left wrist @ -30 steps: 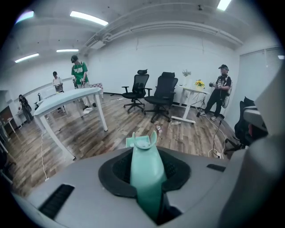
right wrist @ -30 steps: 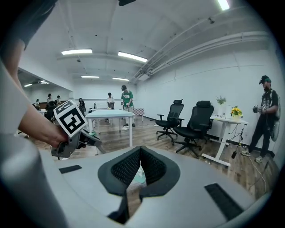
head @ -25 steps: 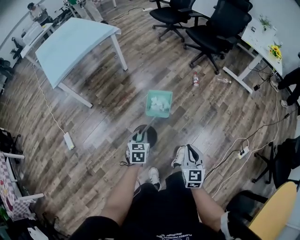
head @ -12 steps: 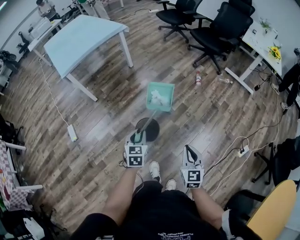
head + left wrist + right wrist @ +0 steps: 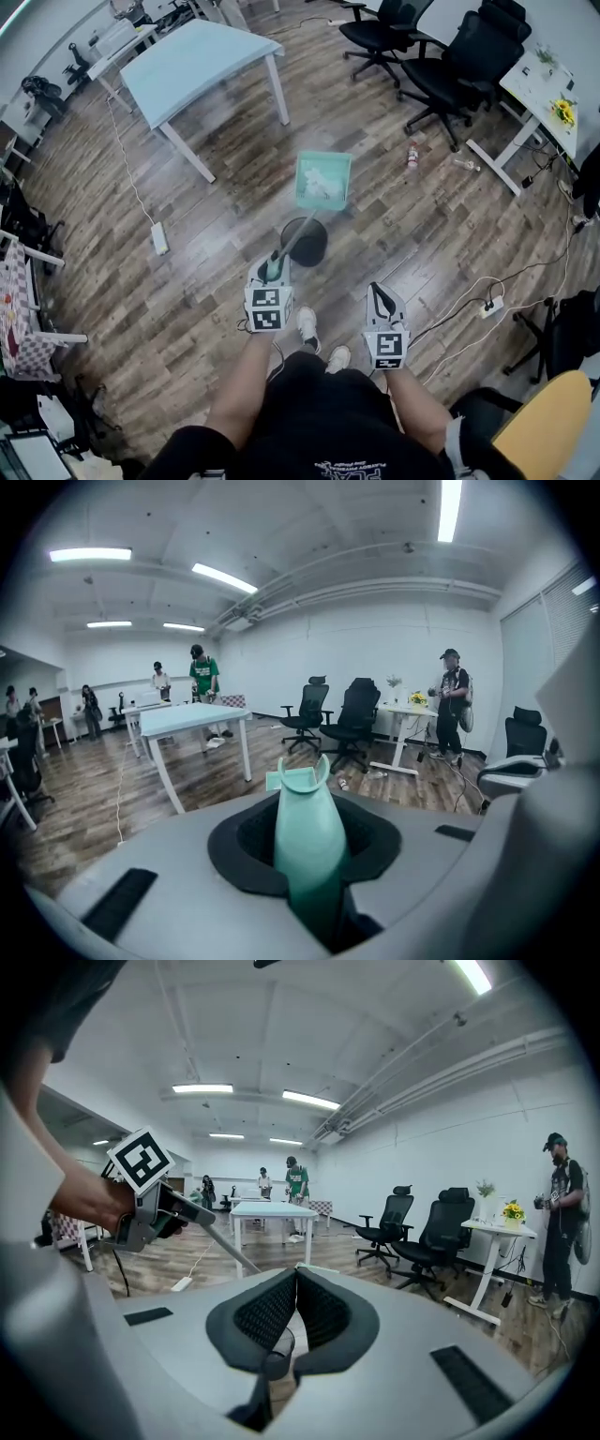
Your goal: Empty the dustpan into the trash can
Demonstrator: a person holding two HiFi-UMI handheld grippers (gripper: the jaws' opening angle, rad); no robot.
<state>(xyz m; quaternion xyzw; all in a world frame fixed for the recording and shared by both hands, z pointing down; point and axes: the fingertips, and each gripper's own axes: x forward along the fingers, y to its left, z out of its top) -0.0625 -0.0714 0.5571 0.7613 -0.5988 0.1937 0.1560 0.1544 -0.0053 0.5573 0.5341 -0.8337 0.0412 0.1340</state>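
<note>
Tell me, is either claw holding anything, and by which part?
The left claw grips the mint-green plastic dustpan by the top of its long handle; the right claw is shut, empty.

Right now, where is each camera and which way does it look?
Head view: on the person's head, looking down at the round black trash can; arms and legs show.
Left gripper view: on the left gripper, looking along fingers shut on the handle of the mint-green plastic dustpan.
Right gripper view: on the right gripper, looking along shut, empty fingers; the left hand shows.
Both gripper views share the pale blue table.
</note>
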